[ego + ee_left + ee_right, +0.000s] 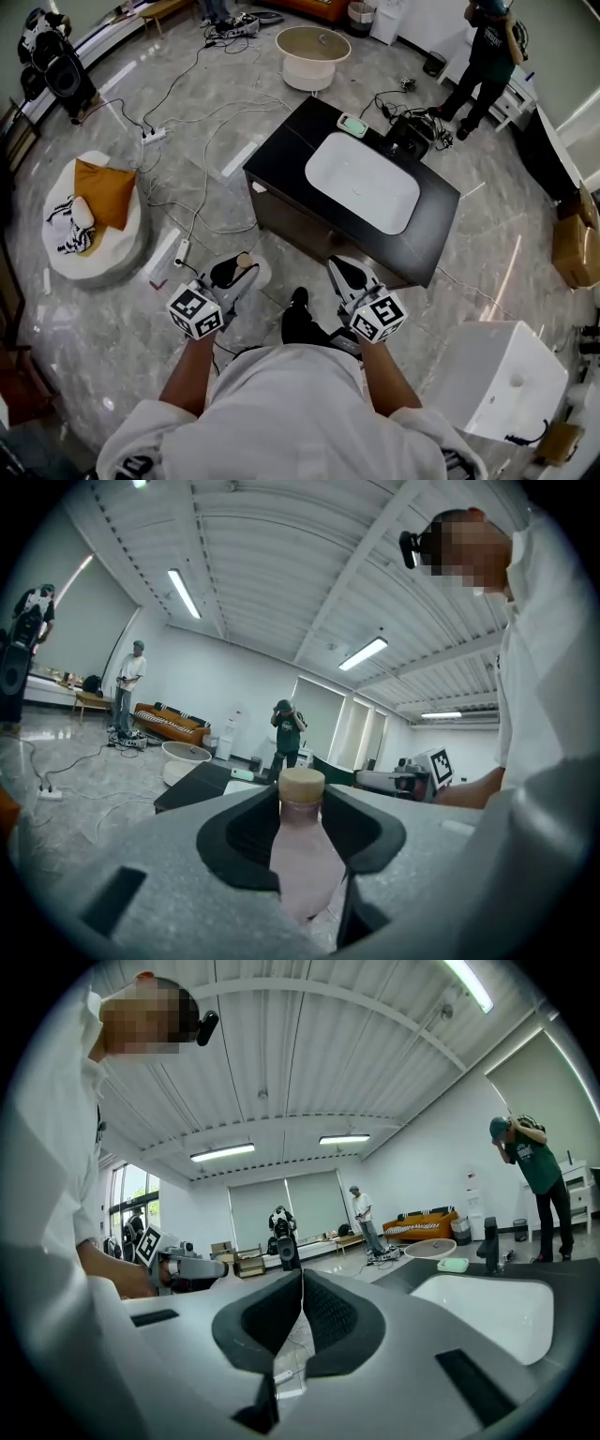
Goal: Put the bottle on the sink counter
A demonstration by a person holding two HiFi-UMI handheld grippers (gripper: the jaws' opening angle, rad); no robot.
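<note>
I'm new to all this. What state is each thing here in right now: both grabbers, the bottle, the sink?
Left gripper, closed on the bottle.
Right gripper, shut, nothing in it.
Bottle, capped, held, not yet on the counter.
Sink, empty.

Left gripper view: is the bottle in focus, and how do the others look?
Left gripper view: bottle slightly soft, heavy fisheye, dark corners. Right gripper view: same fisheye, bright ceiling strips. Head view: sharp, glossy floor mirrors light streaks.
</note>
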